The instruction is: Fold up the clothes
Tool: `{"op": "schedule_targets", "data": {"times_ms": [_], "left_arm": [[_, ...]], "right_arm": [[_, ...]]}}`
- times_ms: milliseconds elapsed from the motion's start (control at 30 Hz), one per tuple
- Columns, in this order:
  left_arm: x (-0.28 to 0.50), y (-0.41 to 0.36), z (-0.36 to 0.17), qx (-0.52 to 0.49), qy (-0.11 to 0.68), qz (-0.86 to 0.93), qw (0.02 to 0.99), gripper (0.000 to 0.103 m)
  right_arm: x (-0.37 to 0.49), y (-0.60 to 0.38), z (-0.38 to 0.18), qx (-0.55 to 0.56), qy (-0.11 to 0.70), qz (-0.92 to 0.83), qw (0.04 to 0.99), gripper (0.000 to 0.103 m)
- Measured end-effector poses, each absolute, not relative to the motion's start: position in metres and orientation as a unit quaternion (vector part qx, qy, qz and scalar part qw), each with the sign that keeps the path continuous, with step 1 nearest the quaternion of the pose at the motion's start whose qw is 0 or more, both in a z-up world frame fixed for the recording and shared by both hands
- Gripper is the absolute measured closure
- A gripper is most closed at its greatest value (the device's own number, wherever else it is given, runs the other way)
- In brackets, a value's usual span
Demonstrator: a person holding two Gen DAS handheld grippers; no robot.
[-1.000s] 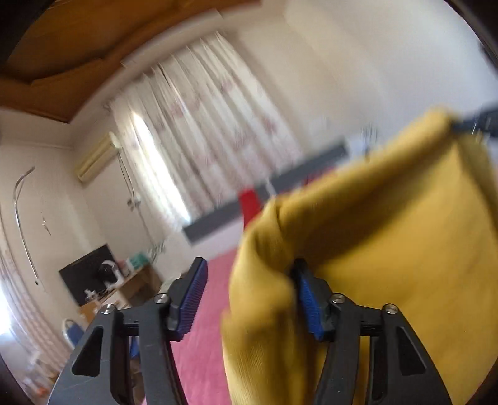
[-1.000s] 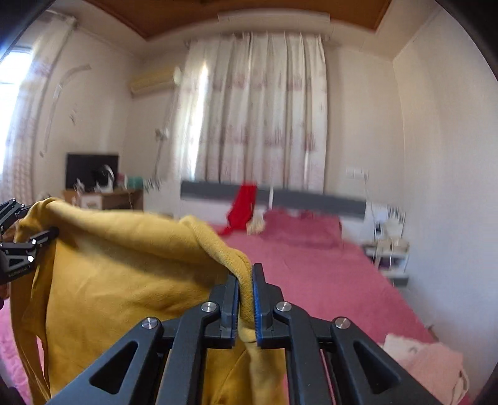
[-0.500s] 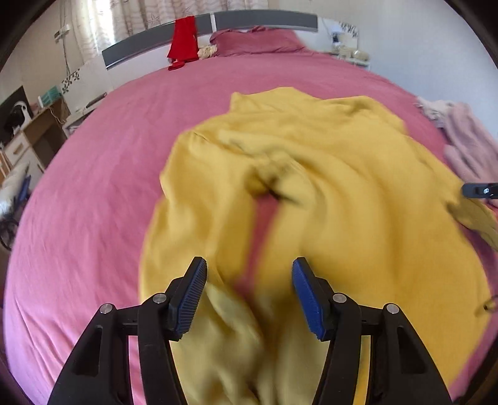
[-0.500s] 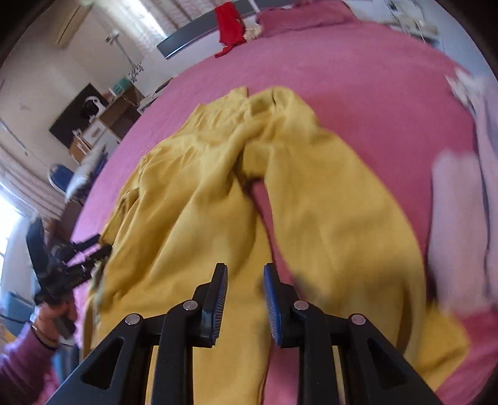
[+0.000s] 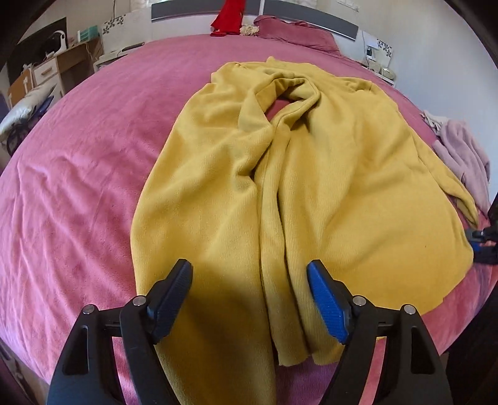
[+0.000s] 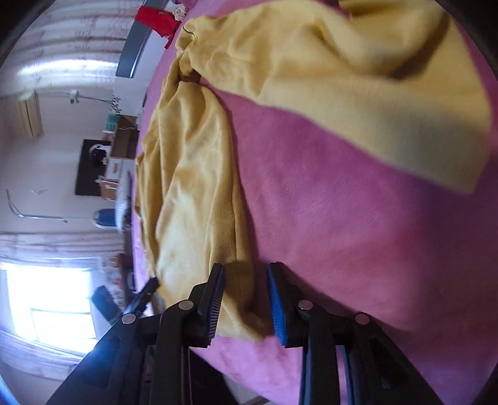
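Yellow garment [image 5: 311,187] lies spread but rumpled on the pink bed [image 5: 77,187]. My left gripper [image 5: 249,299] hangs released over its near hem; my right gripper [image 6: 246,296], also parted, straddles an edge. Pinching doubled layers could skew the fold.

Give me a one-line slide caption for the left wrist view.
Open left gripper poised over the near hem of a yellow garment spread on a pink bed, pink clothes alongside.

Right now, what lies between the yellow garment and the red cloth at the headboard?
Only bare pink bedcover separates the yellow garment from the red cloth, seen in the left wrist view.
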State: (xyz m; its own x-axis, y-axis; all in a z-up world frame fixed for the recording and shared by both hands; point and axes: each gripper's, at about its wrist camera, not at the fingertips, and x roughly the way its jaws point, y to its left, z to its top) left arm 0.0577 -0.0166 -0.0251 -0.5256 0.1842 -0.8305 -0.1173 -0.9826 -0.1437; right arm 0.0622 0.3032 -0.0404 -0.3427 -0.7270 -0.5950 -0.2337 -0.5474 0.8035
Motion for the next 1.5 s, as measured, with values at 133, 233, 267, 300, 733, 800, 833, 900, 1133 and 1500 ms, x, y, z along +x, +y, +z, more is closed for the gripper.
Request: {"op": "schedule_targets", "data": {"times_ms": [133,233,267,300,733,800,833,900,1133,1500], "left_arm": [[0.038,-0.013,-0.023,-0.492,-0.044,0.865,0.082,0.022],[0.043,-0.024,-0.022,-0.491,-0.059,0.866,0.072,0.022],[0.049,-0.031,-0.022,-0.491,-0.066,0.866,0.067,0.022],[0.053,-0.035,-0.024,-0.493,-0.074,0.864,0.067,0.022],[0.075,-0.008,-0.026,-0.501,-0.049,0.860,0.086,0.007],[0.083,-0.011,-0.023,-0.502,-0.069,0.857,0.095,0.007],[0.087,-0.013,-0.021,-0.502,-0.079,0.855,0.100,0.007],[0.095,-0.016,-0.017,-0.503,-0.100,0.852,0.109,0.007],[0.087,-0.014,-0.022,-0.494,-0.095,0.859,0.100,0.007],[0.069,-0.004,-0.028,-0.472,-0.032,0.877,0.082,0.004]], "right_arm": [[0.051,0.295,-0.044,0.550,-0.430,-0.692,0.186,0.068],[0.050,0.290,-0.037,0.557,-0.401,-0.701,0.193,0.059],[0.050,0.289,-0.033,0.559,-0.390,-0.705,0.196,0.059],[0.051,0.288,-0.030,0.560,-0.379,-0.709,0.200,0.059],[0.083,0.300,-0.011,0.529,-0.372,-0.734,0.206,0.099],[0.095,0.316,0.002,0.517,-0.378,-0.738,0.213,0.099],[0.099,0.324,0.007,0.516,-0.374,-0.742,0.208,0.099],[0.110,0.347,0.009,0.520,-0.367,-0.750,0.181,0.099],[0.118,0.366,-0.046,0.548,-0.417,-0.713,0.135,0.099],[0.115,0.372,-0.053,0.547,-0.432,-0.705,0.131,0.099]]}}
